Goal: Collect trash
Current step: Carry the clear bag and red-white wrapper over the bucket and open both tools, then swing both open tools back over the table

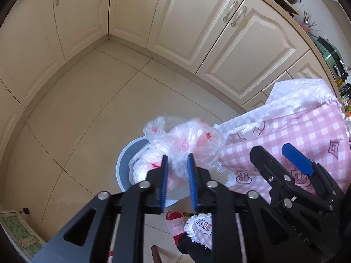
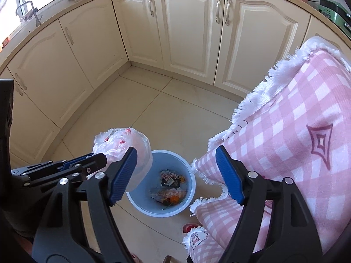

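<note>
A crumpled clear plastic bag [image 1: 186,138] with red print hangs just above the left rim of a light blue bin [image 2: 153,212] on the tile floor. My left gripper [image 1: 177,156] stands slightly open, its blue pads a little apart with the bag's film loose between and ahead of the tips. From the right wrist view the left gripper [image 2: 105,156] reaches in from the left with the bag [image 2: 122,140] at its tips. My right gripper [image 2: 176,151] is wide open and empty, poised over the bin. Several wrappers [image 2: 169,188] lie in the bin's bottom.
A pink checked cloth with white fringe [image 2: 285,131] drapes over furniture right beside the bin. Cream cabinet doors [image 2: 193,22] line the corner behind. A pink slipper [image 1: 173,219] shows on the floor near the bin.
</note>
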`<action>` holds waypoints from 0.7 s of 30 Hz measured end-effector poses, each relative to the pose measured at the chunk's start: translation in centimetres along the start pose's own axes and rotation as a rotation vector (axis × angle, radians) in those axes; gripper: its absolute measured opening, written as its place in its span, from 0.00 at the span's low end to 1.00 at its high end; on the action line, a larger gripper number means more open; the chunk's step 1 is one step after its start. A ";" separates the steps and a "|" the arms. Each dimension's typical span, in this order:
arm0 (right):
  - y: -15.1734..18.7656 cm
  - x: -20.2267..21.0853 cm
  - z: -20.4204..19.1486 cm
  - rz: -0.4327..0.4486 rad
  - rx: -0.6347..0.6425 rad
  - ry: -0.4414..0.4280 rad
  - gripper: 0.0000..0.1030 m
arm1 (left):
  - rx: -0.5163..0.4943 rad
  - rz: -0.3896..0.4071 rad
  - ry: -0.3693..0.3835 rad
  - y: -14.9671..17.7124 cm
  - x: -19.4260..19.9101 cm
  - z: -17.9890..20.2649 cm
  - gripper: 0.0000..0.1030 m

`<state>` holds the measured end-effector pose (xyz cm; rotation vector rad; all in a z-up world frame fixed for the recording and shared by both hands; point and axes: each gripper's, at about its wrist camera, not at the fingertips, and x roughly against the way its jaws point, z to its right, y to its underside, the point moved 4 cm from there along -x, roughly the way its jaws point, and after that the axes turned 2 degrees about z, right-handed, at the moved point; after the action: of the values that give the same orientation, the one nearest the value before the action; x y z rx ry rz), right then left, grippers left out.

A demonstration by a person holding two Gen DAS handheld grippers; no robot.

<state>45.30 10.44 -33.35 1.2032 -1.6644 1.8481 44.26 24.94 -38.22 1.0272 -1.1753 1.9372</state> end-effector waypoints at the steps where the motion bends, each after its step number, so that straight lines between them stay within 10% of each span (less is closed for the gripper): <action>1: 0.2 0.2 0.0 -0.001 -0.003 -0.002 0.71 | 0.004 0.000 -0.001 0.0 0.0 0.0 0.23; 21: -0.1 6.5 -3.0 0.001 -0.066 -0.182 0.74 | 0.025 0.116 -0.047 1.4 9.3 -1.8 0.33</action>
<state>40.69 11.60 -27.97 1.3780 -1.8062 1.7131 38.06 27.17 -31.29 1.0434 -1.2652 2.0319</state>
